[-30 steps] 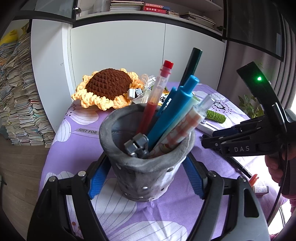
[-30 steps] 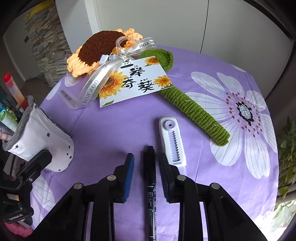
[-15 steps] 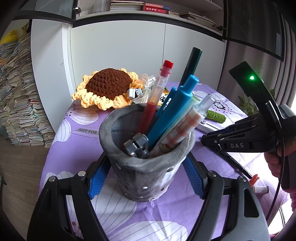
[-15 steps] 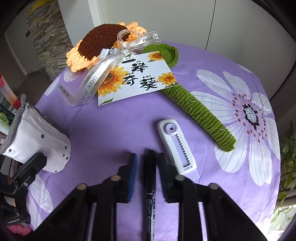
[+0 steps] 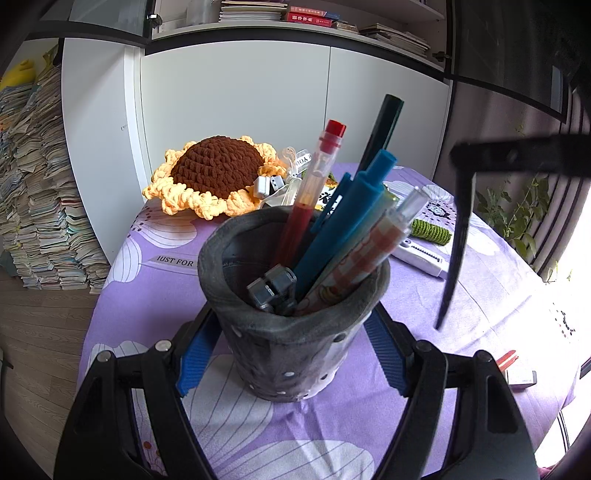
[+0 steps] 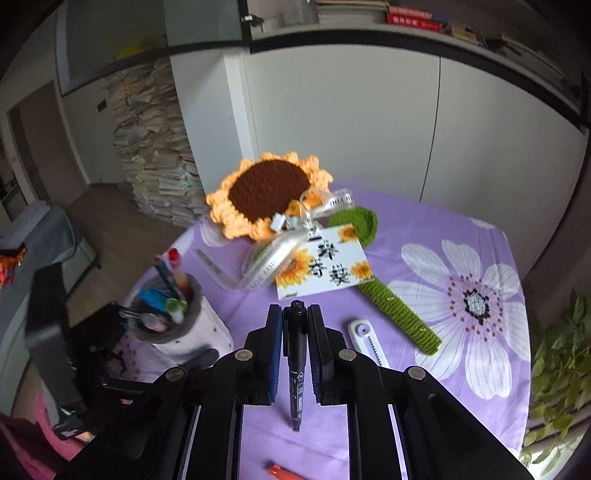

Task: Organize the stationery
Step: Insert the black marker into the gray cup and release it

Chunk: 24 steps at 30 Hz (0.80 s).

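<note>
Black marker (image 6: 295,354) is clamped in the right gripper (image 6: 295,314), lifted clear of the purple tablecloth (image 6: 406,229). Grey pen pot (image 5: 291,332) is clamped by the left gripper (image 5: 291,354) near the cloth's left edge. Next, the marker likely needs tipping upright over the pot.

White cabinet doors (image 5: 236,122) ahead; bookshelf (image 5: 295,16) above; paper stacks (image 5: 40,192) left; wood floor (image 5: 33,339); daylight right.

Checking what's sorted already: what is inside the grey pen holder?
The grey pen holder holds a red pen, blue pens, a patterned pen and a grey clip. Their lower ends are hidden.
</note>
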Tool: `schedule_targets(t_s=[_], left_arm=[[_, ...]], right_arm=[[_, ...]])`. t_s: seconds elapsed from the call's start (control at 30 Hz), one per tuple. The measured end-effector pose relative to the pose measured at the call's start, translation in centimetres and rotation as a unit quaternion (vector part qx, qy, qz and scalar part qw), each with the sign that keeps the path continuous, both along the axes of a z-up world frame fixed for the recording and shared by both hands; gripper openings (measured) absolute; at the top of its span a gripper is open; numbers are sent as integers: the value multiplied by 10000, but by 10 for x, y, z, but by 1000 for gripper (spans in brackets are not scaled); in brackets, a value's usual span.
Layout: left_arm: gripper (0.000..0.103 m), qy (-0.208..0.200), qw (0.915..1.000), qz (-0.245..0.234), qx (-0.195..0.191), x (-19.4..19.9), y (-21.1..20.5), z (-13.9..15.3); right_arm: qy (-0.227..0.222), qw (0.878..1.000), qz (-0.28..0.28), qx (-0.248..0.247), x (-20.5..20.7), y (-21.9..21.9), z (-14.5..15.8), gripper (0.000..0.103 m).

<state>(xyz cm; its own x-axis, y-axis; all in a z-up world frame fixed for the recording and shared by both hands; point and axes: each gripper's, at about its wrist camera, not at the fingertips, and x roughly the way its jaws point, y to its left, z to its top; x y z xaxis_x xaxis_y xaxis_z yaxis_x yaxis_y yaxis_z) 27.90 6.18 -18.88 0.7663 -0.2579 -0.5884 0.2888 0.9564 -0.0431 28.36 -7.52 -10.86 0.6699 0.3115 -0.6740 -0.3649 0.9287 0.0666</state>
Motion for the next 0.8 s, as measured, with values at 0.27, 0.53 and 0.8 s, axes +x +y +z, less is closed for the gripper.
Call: schedule_targets(t_s=[0.27,0.53,0.8], left_arm=[[76,0,10000,-2,-1,0,0,0],[77,9,10000,-6,-3,0,0,0],[77,8,10000,-5,-4,-1,0,0]], right_arm=[[-960,9950,147,248,-27,9,57,14],[-1749,9777,641,972,-37,28,110,14],[-1462,9777,1069,1063,-21,58,91,14]])
